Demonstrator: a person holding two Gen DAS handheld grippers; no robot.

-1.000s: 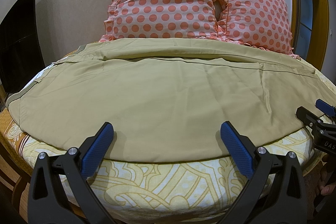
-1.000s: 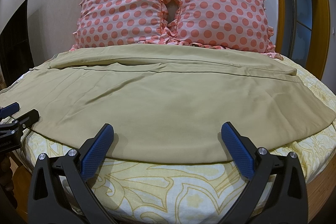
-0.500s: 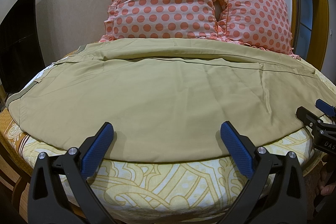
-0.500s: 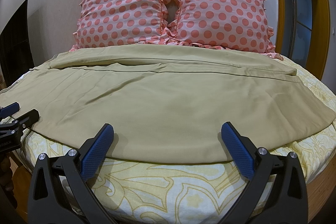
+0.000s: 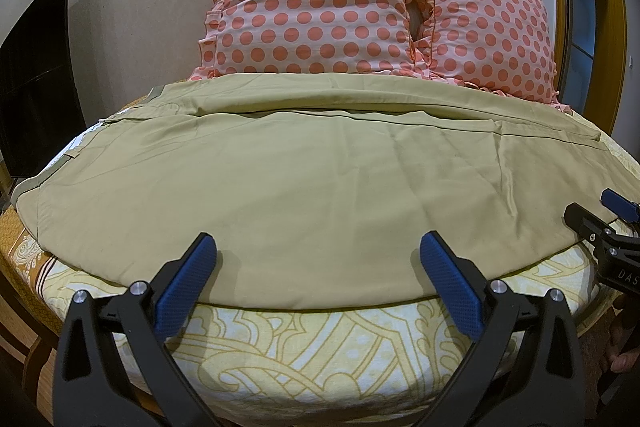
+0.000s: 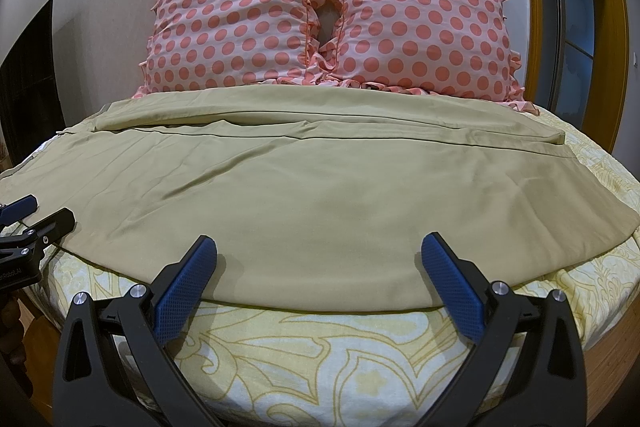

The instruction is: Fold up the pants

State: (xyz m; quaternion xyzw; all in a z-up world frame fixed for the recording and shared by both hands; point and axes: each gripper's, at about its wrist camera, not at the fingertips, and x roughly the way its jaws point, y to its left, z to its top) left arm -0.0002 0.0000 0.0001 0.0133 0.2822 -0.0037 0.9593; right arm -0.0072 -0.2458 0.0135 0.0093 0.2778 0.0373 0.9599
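The pants [image 5: 304, 187] are lying flat across the bed [image 5: 320, 347], just ahead of the left gripper [image 5: 318, 259] and right gripper [image 6: 318, 259], both spreading wide, gripping nothing.

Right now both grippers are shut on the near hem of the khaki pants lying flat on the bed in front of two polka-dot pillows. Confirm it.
Not shut: the left gripper and right gripper are both open, holding nothing, as each wrist view shows. The khaki pants do lie flat on the yellow-patterned bed before two pink polka-dot pillows.

pants [image 5: 312, 187] — khaki | spread flat across bed | far leg edge folded over
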